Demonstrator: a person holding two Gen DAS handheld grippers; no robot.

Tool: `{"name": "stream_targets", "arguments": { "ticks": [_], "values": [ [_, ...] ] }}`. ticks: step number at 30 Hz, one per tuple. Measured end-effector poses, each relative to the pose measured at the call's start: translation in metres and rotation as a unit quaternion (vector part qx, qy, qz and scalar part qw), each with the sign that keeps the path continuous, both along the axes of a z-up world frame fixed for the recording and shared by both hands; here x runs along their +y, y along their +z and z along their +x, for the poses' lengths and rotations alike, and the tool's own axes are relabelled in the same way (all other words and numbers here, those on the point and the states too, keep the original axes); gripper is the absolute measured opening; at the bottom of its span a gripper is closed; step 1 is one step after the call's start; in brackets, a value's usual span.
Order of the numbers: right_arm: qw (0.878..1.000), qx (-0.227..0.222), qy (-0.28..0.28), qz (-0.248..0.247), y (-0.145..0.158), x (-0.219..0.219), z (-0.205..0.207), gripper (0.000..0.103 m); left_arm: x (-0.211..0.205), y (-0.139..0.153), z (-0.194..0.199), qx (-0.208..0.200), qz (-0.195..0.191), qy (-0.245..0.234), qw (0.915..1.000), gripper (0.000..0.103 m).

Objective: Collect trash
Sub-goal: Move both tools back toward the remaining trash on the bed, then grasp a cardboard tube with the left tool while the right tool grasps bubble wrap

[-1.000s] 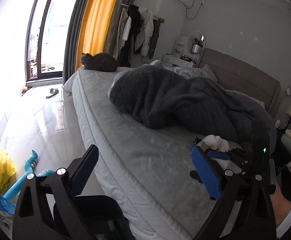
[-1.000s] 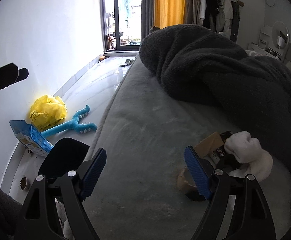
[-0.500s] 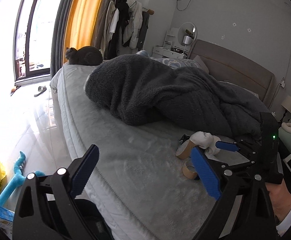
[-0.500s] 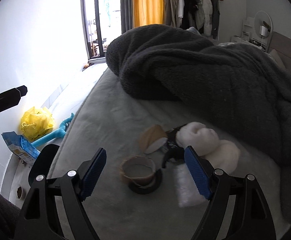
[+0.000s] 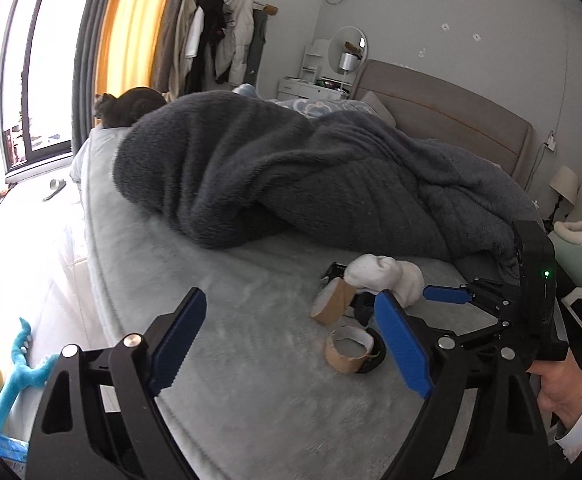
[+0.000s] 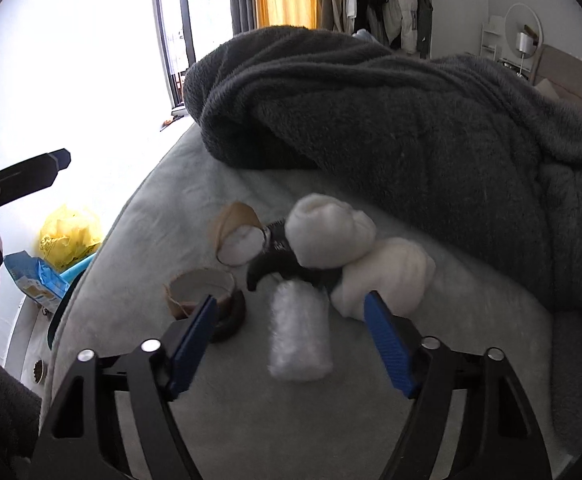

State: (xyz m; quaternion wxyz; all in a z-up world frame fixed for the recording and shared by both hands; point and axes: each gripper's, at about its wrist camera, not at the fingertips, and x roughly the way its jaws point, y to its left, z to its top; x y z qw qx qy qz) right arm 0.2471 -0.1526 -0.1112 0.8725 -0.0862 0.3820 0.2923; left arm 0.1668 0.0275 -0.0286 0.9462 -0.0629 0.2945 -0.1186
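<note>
A small trash pile lies on the grey bed (image 5: 251,360): two brown cardboard tape cores (image 6: 201,290) (image 6: 237,236), a black ring (image 6: 231,316), two white crumpled wads (image 6: 331,236), a black item (image 6: 279,256) and a clear plastic-wrap roll (image 6: 299,336). My right gripper (image 6: 291,324) hovers over the plastic roll, which lies between its closing jaws without the pads touching it. My left gripper (image 5: 291,340) is left of the pile, jaws closing over bare bedding. The nearer tape core (image 5: 349,350) sits just beyond its right finger (image 5: 399,344). In the left wrist view the right gripper (image 5: 447,294) reaches in from the right.
A heaped dark grey blanket (image 5: 291,176) lies right behind the pile, and a dark cat (image 5: 131,110) sits at the bed's far corner. On the floor to the left are a yellow bag (image 6: 69,232), a blue packet (image 6: 35,276) and a blue toy (image 5: 15,380).
Both grippers have travelled along the bed to the trash pile, which now sits close in front of them. The plastic roll has come between the right jaws, and both pairs of jaws have narrowed.
</note>
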Motion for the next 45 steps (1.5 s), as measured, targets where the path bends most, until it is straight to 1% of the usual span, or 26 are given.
{"name": "stream_targets", "arguments": {
  "ticks": [3,9,15,20,22,24,27,28,30,31,33,37,43,45],
  "values": [
    [1.000,0.014,0.010,0.005,-0.006,-0.005,0.003,0.068,-0.012,-0.006,0.008,0.005,0.006,-0.009,0.9999,0.086],
    [0.999,0.040,0.030,0.011,-0.019,-0.010,0.006,0.062,-0.031,-0.017,0.025,0.016,0.009,-0.028,0.9994,0.083],
    [0.998,0.060,0.030,0.004,-0.030,-0.007,0.009,0.054,-0.048,-0.026,0.041,0.020,0.025,-0.055,0.9980,0.082],
    [0.997,0.073,0.028,0.014,-0.035,-0.009,0.016,0.048,-0.059,-0.038,0.056,0.030,0.033,-0.078,0.9960,0.081],
    [0.996,0.078,0.028,0.014,-0.036,-0.010,0.018,0.045,-0.062,-0.043,0.062,0.036,0.032,-0.086,0.9951,0.078],
    [0.996,0.082,0.029,0.013,-0.036,-0.012,0.019,0.042,-0.065,-0.049,0.068,0.044,0.032,-0.095,0.9940,0.072],
    [0.996,0.082,0.032,0.013,-0.034,-0.013,0.019,0.037,-0.070,-0.056,0.073,0.053,0.038,-0.107,0.9922,0.068],
    [0.996,0.082,0.033,0.013,-0.033,-0.013,0.019,0.036,-0.073,-0.059,0.075,0.056,0.040,-0.109,0.9917,0.067],
    [0.996,0.081,0.036,0.012,-0.030,-0.016,0.017,0.036,-0.075,-0.063,0.078,0.059,0.046,-0.107,0.9914,0.061],
    [0.996,0.082,0.039,0.011,-0.030,-0.017,0.016,0.035,-0.076,-0.065,0.080,0.060,0.050,-0.104,0.9915,0.060],
    [0.996,0.082,0.042,0.011,-0.028,-0.019,0.014,0.035,-0.077,-0.068,0.085,0.064,0.049,-0.098,0.9919,0.053],
    [0.995,0.086,0.043,0.015,-0.028,-0.026,0.012,0.035,-0.077,-0.072,0.091,0.070,0.038,-0.096,0.9923,0.047],
    [0.995,0.087,0.041,0.021,-0.026,-0.037,0.009,0.035,-0.084,-0.073,0.092,0.065,0.043,-0.096,0.9923,0.040],
    [0.995,0.088,0.041,0.021,-0.025,-0.041,0.008,0.035,-0.085,-0.074,0.094,0.067,0.044,-0.092,0.9925,0.035]
  ]
}}
